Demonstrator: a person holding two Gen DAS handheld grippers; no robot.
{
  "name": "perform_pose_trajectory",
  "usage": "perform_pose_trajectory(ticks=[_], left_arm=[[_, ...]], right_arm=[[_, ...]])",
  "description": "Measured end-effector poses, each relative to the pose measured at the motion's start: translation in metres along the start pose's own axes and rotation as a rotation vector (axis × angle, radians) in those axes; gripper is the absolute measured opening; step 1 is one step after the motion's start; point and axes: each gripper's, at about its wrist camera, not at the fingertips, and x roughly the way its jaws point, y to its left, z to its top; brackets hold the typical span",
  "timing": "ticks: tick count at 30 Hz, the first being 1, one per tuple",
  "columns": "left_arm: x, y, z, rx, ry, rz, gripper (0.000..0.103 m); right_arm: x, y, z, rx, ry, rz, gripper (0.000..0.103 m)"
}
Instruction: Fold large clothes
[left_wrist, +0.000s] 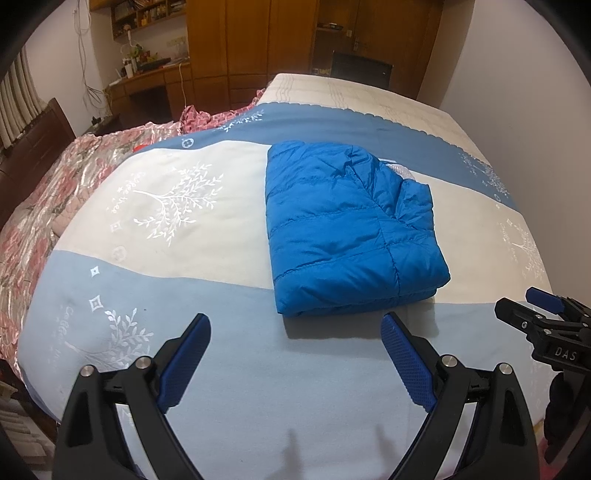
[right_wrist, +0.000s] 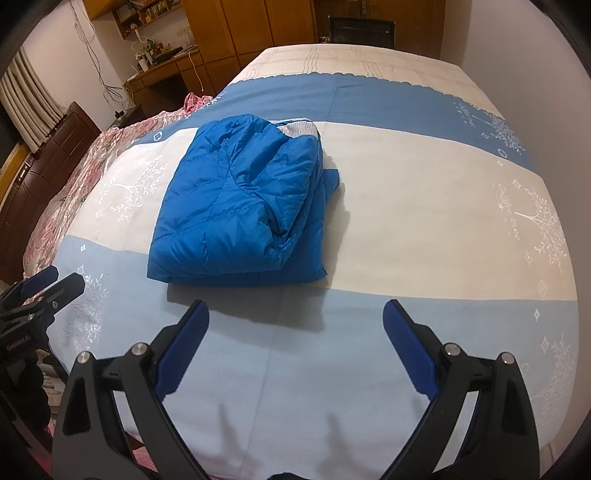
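A bright blue quilted puffer jacket (left_wrist: 347, 229) lies folded into a compact rectangle on the bed; it also shows in the right wrist view (right_wrist: 243, 210), with a bit of silver lining at its far edge. My left gripper (left_wrist: 295, 328) is open and empty, hovering over the light blue sheet just in front of the jacket's near edge. My right gripper (right_wrist: 295, 314) is open and empty, also just short of the jacket. Each gripper shows at the edge of the other's view: the right one (left_wrist: 546, 306), the left one (right_wrist: 55, 284).
The bed (right_wrist: 424, 206) has a blue and white cover with tree prints. A pink floral quilt (left_wrist: 48, 206) is bunched along the left side by a dark headboard (left_wrist: 37, 147). Wooden wardrobes (left_wrist: 251, 44) and a desk (left_wrist: 147, 81) stand beyond.
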Motion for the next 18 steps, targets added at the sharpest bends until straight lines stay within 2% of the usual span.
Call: perform_pose_trajectory(ticks=[18], left_arm=[[0.0043, 0.0019, -0.0007, 0.014, 0.012, -0.004, 0.093]], right_arm=[[0.0031, -0.0007, -0.0005, -0.002, 0.002, 0.003, 0.095]])
